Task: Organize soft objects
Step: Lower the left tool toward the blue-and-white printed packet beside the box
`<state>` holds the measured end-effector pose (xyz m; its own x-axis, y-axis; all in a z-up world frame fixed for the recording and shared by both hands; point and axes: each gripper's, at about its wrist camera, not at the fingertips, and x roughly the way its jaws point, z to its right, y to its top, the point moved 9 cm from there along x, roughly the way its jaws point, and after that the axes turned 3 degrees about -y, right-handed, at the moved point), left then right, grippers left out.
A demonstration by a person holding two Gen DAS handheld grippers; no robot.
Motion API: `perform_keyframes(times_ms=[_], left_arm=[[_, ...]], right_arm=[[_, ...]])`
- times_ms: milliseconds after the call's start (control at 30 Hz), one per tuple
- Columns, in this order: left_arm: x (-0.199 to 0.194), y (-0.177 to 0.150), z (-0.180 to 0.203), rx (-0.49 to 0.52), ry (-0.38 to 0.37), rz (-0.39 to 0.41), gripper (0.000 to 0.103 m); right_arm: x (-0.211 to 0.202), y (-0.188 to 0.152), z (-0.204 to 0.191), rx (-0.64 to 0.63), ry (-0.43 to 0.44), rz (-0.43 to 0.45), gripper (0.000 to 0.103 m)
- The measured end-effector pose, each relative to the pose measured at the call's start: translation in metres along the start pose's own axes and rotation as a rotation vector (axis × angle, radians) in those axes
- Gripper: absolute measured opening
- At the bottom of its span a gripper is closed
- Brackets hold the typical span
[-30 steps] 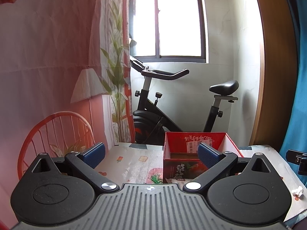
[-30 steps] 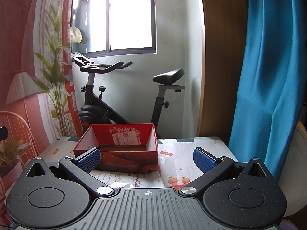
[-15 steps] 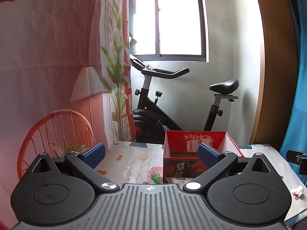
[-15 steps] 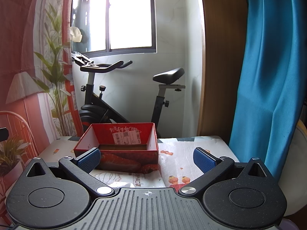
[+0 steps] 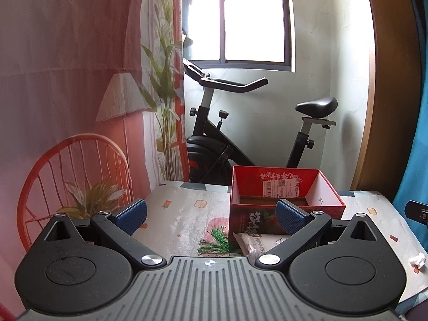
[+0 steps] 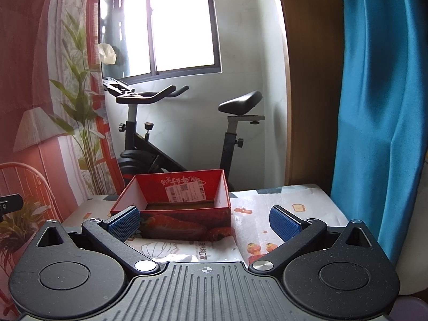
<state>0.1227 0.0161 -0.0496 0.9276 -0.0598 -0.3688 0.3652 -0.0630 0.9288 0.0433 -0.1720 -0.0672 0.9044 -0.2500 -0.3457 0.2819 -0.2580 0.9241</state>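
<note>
The left gripper (image 5: 211,214) and right gripper (image 6: 204,220) both hang spread wide, holding nothing. Just beyond them a white soft packet (image 6: 187,250) lies against the near wall of the red box (image 6: 187,220); bare tablecloth (image 5: 176,219) flanks it

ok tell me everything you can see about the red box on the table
The red box is an open-topped cardboard carton, upright on the patterned tablecloth. Its outside is glossy red with strawberry pictures and Chinese characters; the inner far wall carries printed script and a white shipping label. A brown bottom shows inside, with nothing visible in it. A white printed soft pack lies against its near base. Neither the left gripper nor the right gripper touches it; both are open.
</note>
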Motion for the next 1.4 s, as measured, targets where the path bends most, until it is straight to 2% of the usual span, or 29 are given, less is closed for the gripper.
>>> perform_keyframes(times_ms=[100,267,400,600,800,900,1133,1233,1400], left_arm=[[0.011,-0.01,-0.003,-0.005,0.001,-0.03,0.103],[0.038,-0.034,-0.006,-0.005,-0.033,-0.092,0.103],[0.058,-0.055,-0.012,-0.002,-0.028,-0.141,0.103],[0.084,-0.085,-0.018,-0.007,-0.032,-0.203,0.103],[0.105,-0.11,-0.02,0.018,-0.034,-0.23,0.103],[0.115,-0.122,-0.02,0.023,-0.037,-0.24,0.103],[0.131,-0.147,-0.027,-0.021,-0.049,-0.311,0.103],[0.136,-0.158,-0.029,-0.044,-0.065,-0.355,0.103],[0.146,-0.175,-0.029,-0.107,-0.111,-0.42,0.103]], right_arm=[[0.003,-0.005,-0.001,0.018,0.059,0.039,0.103],[0.023,-0.023,0.0,0.072,0.093,-0.026,0.103],[0.036,-0.04,-0.008,0.021,0.084,-0.023,0.103],[0.064,-0.065,-0.015,0.003,0.102,-0.078,0.103],[0.096,-0.093,-0.016,-0.035,0.038,-0.082,0.103],[0.108,-0.107,-0.017,-0.019,0.054,-0.119,0.103],[0.115,-0.132,-0.023,-0.048,0.064,-0.13,0.103],[0.12,-0.142,-0.021,-0.025,0.068,-0.173,0.103],[0.124,-0.156,-0.028,-0.05,0.125,-0.214,0.103]])
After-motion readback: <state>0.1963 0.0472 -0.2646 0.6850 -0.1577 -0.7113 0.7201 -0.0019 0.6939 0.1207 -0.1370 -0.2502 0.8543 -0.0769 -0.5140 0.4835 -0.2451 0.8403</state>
